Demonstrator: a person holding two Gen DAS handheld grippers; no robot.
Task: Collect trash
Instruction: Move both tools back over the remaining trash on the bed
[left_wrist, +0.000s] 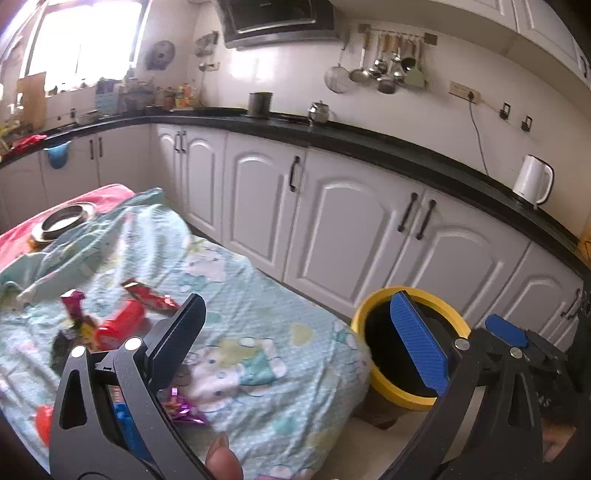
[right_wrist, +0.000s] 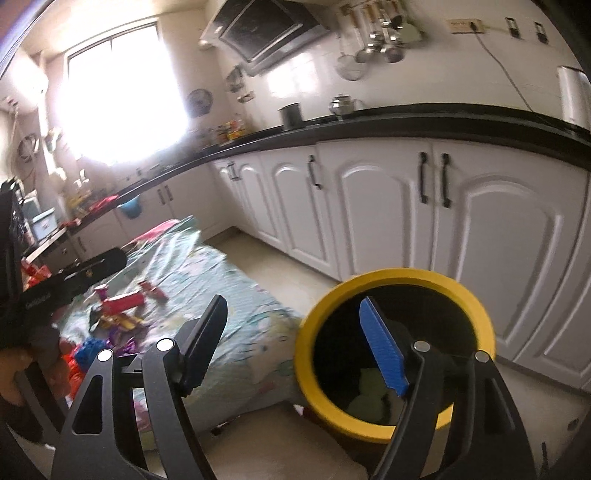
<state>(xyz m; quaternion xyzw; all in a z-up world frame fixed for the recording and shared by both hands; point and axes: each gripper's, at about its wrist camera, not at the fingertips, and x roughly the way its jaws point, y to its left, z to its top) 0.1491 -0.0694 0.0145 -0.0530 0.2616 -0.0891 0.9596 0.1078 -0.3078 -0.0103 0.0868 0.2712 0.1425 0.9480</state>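
Observation:
A low table with a light blue cartoon cloth bears trash: a red can, red wrappers and a purple foil wrapper. A yellow-rimmed black bin stands on the floor beside the table's right end. My left gripper is open and empty, held above the table's near right part. My right gripper is open and empty above the bin, which holds pale green scraps. The trash pile also shows in the right wrist view.
White cabinets under a black counter run behind the table and bin. A white kettle and a metal pot stand on the counter. A steel bowl sits at the table's far end. Tiled floor lies between.

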